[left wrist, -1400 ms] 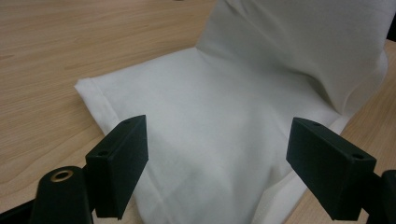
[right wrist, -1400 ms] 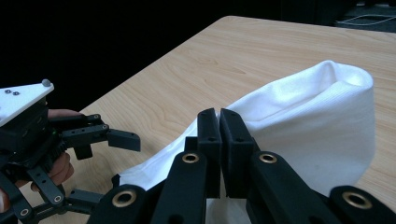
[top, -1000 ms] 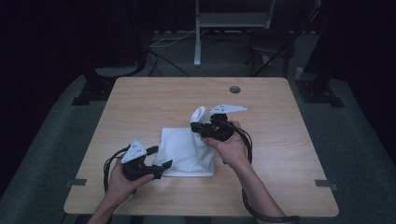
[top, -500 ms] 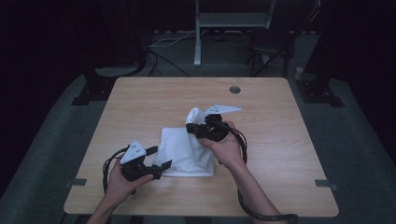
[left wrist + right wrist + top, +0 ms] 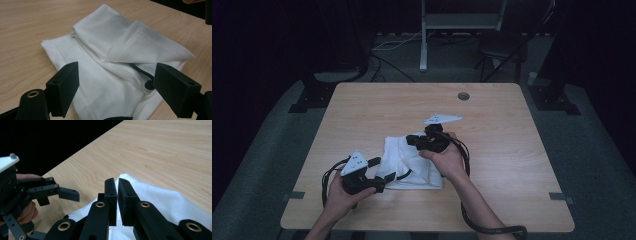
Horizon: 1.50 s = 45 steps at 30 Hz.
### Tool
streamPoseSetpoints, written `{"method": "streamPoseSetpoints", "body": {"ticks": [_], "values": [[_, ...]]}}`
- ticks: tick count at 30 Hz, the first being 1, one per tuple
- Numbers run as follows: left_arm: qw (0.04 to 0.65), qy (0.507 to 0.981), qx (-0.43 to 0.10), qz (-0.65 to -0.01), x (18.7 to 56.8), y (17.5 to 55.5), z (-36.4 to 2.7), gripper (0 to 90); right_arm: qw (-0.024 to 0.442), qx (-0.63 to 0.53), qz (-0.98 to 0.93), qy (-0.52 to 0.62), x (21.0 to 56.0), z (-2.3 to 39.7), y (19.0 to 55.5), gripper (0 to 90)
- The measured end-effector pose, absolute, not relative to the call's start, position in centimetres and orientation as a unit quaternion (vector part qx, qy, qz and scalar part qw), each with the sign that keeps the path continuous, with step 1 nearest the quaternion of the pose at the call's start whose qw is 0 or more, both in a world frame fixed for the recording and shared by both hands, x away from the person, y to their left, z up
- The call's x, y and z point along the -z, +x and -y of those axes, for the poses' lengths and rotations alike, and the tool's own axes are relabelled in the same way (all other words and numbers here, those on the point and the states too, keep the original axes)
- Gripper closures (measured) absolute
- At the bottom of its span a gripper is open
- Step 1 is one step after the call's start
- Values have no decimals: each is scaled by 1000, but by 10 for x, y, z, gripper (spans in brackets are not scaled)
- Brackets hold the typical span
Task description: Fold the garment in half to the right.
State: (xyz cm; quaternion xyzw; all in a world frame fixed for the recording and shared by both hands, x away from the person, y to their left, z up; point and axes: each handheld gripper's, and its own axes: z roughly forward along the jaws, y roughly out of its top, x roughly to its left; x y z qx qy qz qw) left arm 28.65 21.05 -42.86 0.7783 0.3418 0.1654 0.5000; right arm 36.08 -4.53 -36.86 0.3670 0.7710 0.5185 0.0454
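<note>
A white cloth (image 5: 412, 167) lies folded on the wooden table (image 5: 492, 115), with a flap turned over its top. My right gripper (image 5: 412, 140) hovers low over the cloth's far edge. Its jaws have just been opening a hair, and only a slim gap shows between them. A corner of the white cloth (image 5: 160, 195) peaks right at the right gripper's (image 5: 117, 180) tips, still pinched there. My left gripper (image 5: 382, 169) rests at the cloth's near left corner. In the left gripper view the left gripper (image 5: 115, 82) stands open, jaws wide on either side of the white cloth (image 5: 112, 50).
A dark round hole (image 5: 463, 96) sits in the table near its far edge. The right gripper's cable (image 5: 492, 231) runs off the front edge. A chair and a stand rise from the dark floor behind the table.
The right gripper has come down and toward the left with the raised cloth corner, laying the flap over the cloth. The left gripper has stayed in place.
</note>
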Motion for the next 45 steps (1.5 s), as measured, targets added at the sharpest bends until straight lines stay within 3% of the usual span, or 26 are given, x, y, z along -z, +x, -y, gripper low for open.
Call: {"method": "streamPoseSetpoints", "body": {"ticks": [3, 5, 13, 21, 30, 34, 35, 45], "values": [[499, 779, -166, -341, 428, 287, -211, 203, 44, -516, -774, 364, 370, 43, 359, 809], [499, 779, -166, -341, 428, 287, -211, 203, 43, -516, -773, 366, 368, 44, 359, 720], [502, 780, -164, -334, 429, 287, -209, 203, 47, -520, -770, 368, 360, 49, 358, 542], [511, 790, -171, -292, 429, 284, -204, 203, 53, -508, -763, 396, 364, 63, 358, 460], [508, 792, -167, -295, 431, 284, -201, 203, 39, -481, -771, 415, 384, 81, 355, 502], [509, 792, -166, -294, 432, 283, -199, 204, 35, -478, -773, 416, 392, 84, 354, 563], [510, 791, -166, -294, 433, 284, -199, 204, 31, -473, -777, 414, 396, 85, 352, 627], [508, 792, -166, -296, 433, 283, -200, 203, 15, -456, -795, 400, 411, 76, 349, 842]]}}
